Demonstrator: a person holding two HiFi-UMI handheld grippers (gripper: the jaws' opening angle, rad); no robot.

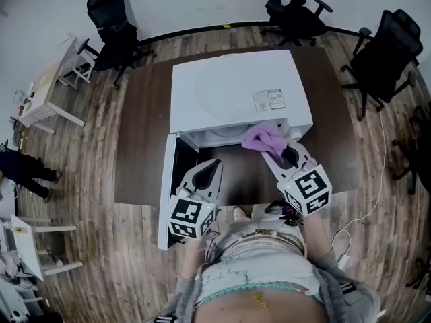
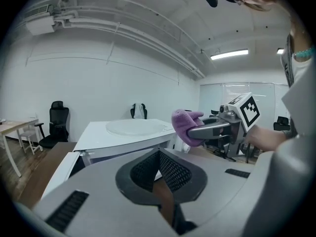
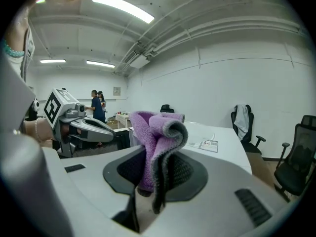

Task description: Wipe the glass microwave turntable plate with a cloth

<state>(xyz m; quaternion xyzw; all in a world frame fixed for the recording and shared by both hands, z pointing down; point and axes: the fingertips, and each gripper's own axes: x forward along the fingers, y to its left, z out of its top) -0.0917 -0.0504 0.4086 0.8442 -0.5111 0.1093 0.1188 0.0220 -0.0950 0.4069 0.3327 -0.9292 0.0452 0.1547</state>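
A clear glass turntable plate point(image 1: 225, 86) lies flat on top of the white microwave point(image 1: 283, 73); the left gripper view shows the plate point(image 2: 133, 127) as a shallow disc. My right gripper point(image 1: 271, 151) is shut on a purple cloth point(image 1: 262, 138) just in front of the microwave's open cavity. That cloth point(image 3: 157, 137) stands bunched between the jaws of the right gripper point(image 3: 154, 181). My left gripper point(image 1: 215, 166) hovers beside the open door point(image 1: 167, 194), jaws together with nothing in them. Seen from the left gripper point(image 2: 159, 157), the cloth point(image 2: 185, 125) is at the right, level with the microwave top.
The microwave stands on a dark brown table point(image 1: 145, 133), its door swung out to the left. Black office chairs point(image 1: 111, 29) ring the table. A light side table point(image 1: 47, 89) and a person point(image 1: 23, 170) are at the left. Cables point(image 1: 363, 214) run over the floor at the right.
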